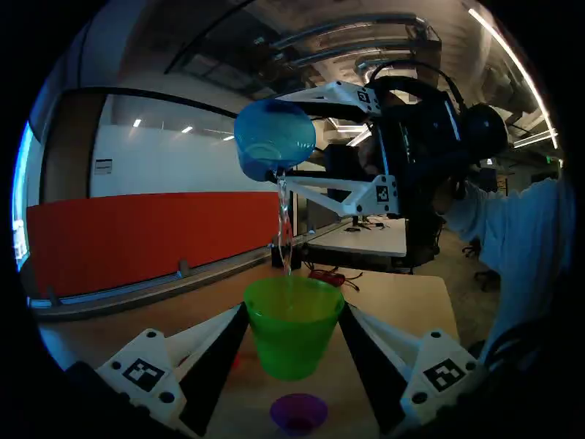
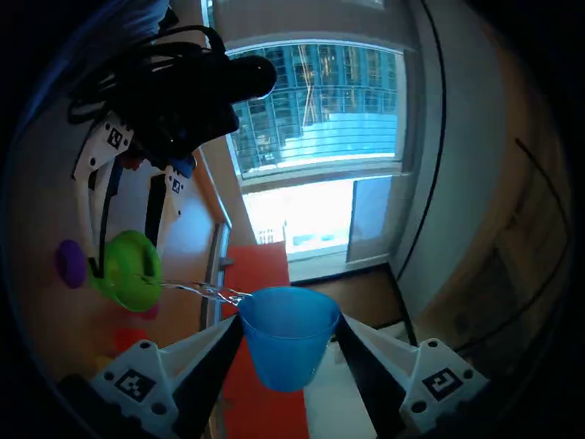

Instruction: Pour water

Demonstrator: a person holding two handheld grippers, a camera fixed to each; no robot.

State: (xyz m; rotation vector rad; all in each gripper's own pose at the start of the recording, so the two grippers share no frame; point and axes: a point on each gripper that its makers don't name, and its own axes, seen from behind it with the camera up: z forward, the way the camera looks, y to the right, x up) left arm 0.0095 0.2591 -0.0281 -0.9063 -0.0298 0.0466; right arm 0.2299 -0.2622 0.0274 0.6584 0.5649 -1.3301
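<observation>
Wooden table [image 1: 398, 296], office behind. Left gripper [image 1: 292, 316] clamps upright green cup [image 1: 292, 344]; right gripper [image 2: 289, 323] grips tilted blue cup [image 2: 287, 355], water stream [image 1: 284, 234] landing in green.

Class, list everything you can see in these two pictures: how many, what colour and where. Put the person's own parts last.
Blue cup: one, blue, tilted in the right gripper.
Water: one clear stream, blue cup into green cup.
Green cup: one, green, in the left gripper.
Purple cup: one, purple, on the table, near the green cup.
Table: one, light wood.
Panel: one, orange-red, behind the table.
Grippers: two, white and black, each shut on its cup.
Sleeve: one, pale, behind the right gripper.
</observation>
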